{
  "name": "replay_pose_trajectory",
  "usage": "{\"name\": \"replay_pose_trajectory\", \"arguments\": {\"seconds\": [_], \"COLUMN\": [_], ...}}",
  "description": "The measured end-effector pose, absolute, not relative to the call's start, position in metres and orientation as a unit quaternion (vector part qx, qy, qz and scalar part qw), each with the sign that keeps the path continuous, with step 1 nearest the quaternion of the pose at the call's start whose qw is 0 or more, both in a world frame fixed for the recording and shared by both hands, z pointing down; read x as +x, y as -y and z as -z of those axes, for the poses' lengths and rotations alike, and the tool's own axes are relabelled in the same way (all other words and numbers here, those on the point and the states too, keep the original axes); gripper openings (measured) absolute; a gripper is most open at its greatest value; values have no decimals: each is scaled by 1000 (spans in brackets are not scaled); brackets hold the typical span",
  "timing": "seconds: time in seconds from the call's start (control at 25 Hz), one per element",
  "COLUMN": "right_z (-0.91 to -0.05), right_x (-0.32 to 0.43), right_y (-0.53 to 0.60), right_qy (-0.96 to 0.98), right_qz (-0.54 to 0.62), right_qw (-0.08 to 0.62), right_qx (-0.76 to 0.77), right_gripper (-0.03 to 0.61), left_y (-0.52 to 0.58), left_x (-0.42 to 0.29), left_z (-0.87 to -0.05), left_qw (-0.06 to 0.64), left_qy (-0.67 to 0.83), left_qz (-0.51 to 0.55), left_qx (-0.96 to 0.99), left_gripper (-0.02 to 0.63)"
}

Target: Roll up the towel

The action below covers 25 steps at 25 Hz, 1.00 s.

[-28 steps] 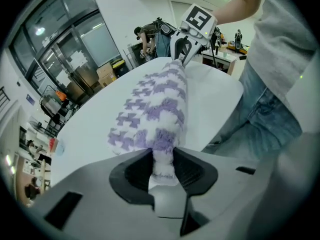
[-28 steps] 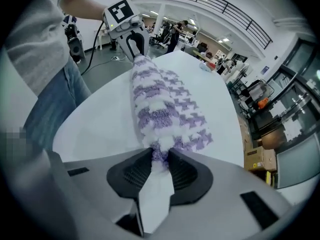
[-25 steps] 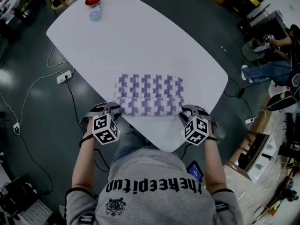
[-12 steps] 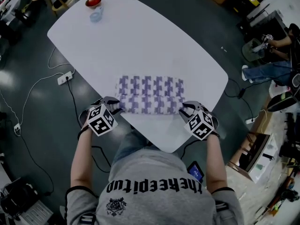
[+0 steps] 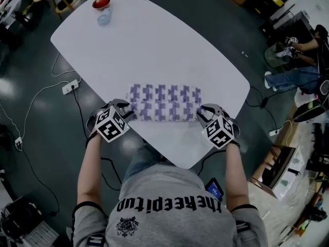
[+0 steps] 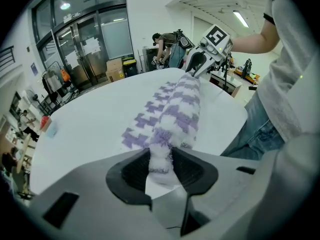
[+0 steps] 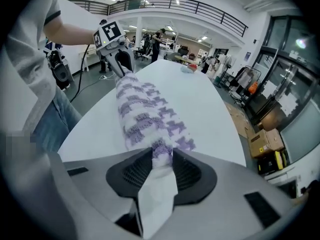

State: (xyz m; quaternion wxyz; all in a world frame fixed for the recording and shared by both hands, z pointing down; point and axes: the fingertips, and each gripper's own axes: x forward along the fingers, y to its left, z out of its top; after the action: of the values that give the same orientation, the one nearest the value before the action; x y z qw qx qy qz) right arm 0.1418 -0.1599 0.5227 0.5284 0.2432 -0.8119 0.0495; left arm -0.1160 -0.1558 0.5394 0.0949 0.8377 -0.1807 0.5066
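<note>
Near the table (image 5: 154, 40) edge, our left gripper (image 5: 127, 115) and right gripper (image 5: 201, 116) clamp the towel (image 5: 164, 103) ends; we've rolled it farther (right jaws have just widened around it); about half remains flat.

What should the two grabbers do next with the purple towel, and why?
Probably one more turn away from the person. The left gripper and right gripper each pinch an end of the rolled edge of the towel; the right's jaws have just been opening a little round it. A flat strip still lies on the table beyond the roll.
</note>
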Motion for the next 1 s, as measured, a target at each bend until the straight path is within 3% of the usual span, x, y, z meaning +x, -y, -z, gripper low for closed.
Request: {"name": "replay_pose_trajectory", "arguments": {"seconds": [1.0], "right_z": [-546], "right_x": [141], "right_y": [210], "right_qy": [785], "right_qz": [-26], "right_qw": [545], "right_qx": [292], "right_gripper": [107], "left_y": [208], "left_x": [-116], "left_z": [-556], "left_qw": [79], "left_qy": [237], "left_qz": [-504], "left_qx": [827], "left_gripper": [127]}}
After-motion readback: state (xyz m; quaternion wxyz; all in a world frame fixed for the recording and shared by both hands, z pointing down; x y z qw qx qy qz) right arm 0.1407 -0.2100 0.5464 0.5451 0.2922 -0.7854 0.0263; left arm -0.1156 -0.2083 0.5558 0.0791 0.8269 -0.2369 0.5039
